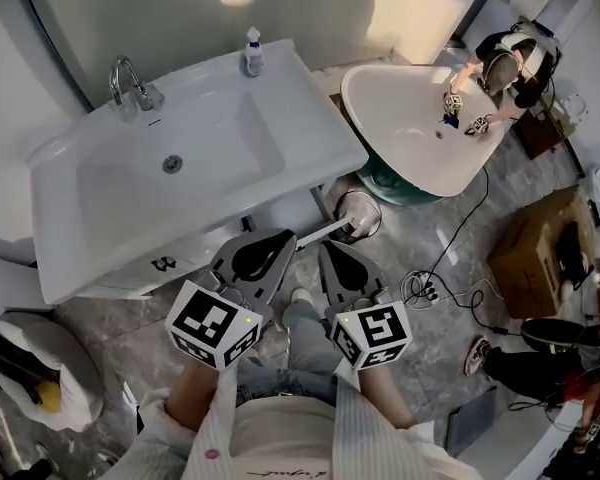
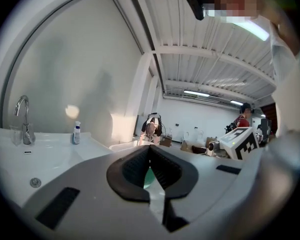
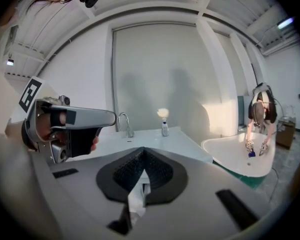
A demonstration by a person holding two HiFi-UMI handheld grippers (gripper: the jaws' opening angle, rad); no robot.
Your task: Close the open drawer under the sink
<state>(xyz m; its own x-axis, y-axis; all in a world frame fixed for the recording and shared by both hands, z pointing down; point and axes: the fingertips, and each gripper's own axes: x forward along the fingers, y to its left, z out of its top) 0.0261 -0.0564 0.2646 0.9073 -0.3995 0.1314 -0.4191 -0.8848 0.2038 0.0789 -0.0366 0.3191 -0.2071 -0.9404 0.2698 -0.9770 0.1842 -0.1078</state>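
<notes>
Left gripper [image 1: 285,240] and right gripper [image 1: 328,250], closed, hover before sink [image 1: 230,218] edge.

Head view: high over the sink [image 1: 230,138], facing steeply down, taking in the whole basin and the floor beside it. Left gripper [image 1: 270,243] view: low, close to the sink's front edge, faces along its jaws over the sink's right side, with the faucet [image 1: 130,80] far left in frame. Right gripper [image 1: 332,250] view: low, also near the front edge, faces the back wall squarely, with the left gripper at frame left. All three views share the faucet, the soap bottle [image 1: 252,53] on the sink's back edge, and the bathtub [image 1: 410,118] beyond the sink's right edge.
</notes>
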